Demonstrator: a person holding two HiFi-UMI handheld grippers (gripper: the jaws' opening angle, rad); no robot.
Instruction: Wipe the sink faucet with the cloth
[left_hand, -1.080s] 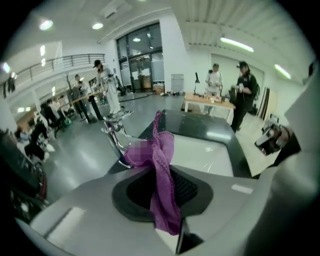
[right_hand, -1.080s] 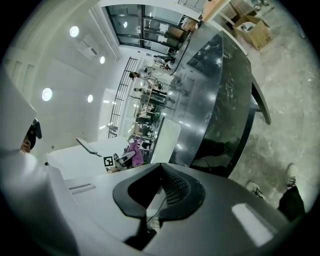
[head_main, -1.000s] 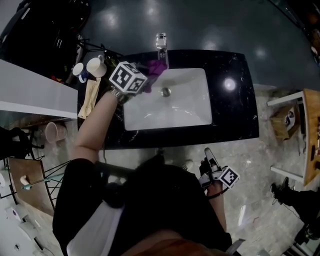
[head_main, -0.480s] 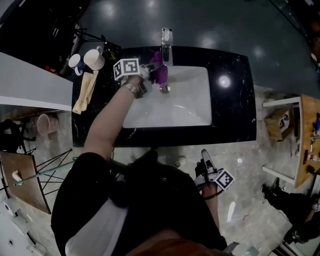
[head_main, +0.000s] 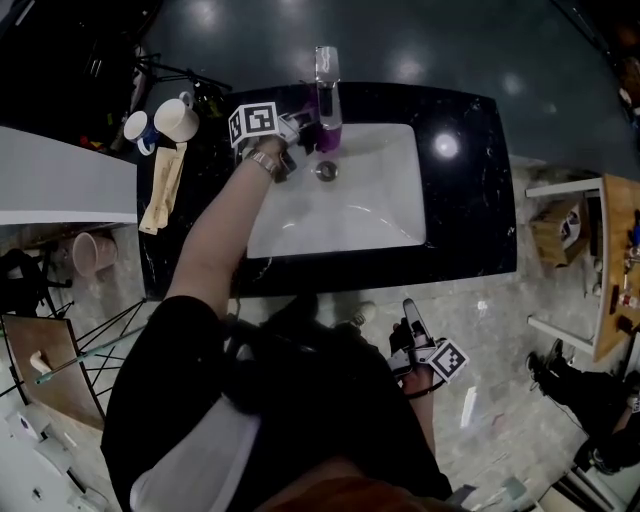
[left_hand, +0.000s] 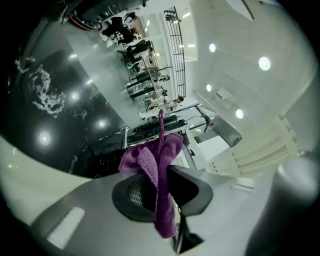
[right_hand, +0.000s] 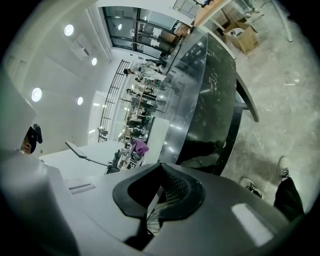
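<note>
In the head view the chrome faucet (head_main: 326, 68) stands at the back rim of the white sink (head_main: 385, 215). A purple cloth (head_main: 328, 133) hangs against the faucet's front end. My left gripper (head_main: 306, 128) reaches in from the left and is shut on that cloth. In the left gripper view the cloth (left_hand: 151, 161) is pinched between the jaws of my left gripper (left_hand: 164, 192), bunched above them with a tail hanging below. My right gripper (head_main: 412, 318) hangs low beside the person's body, away from the sink. The right gripper (right_hand: 156, 197) is shut with nothing in it.
The sink is set in a black counter (head_main: 470, 200) with a drain (head_main: 326, 171) under the faucet. Two mugs (head_main: 163, 121) and a beige packet (head_main: 160, 190) lie at the counter's left end. A cardboard box (head_main: 563, 233) and shelving stand at the right.
My left gripper has carried the cloth to the right, from the sink's back left corner onto the faucet, and has rolled over. The right gripper has hardly moved.
</note>
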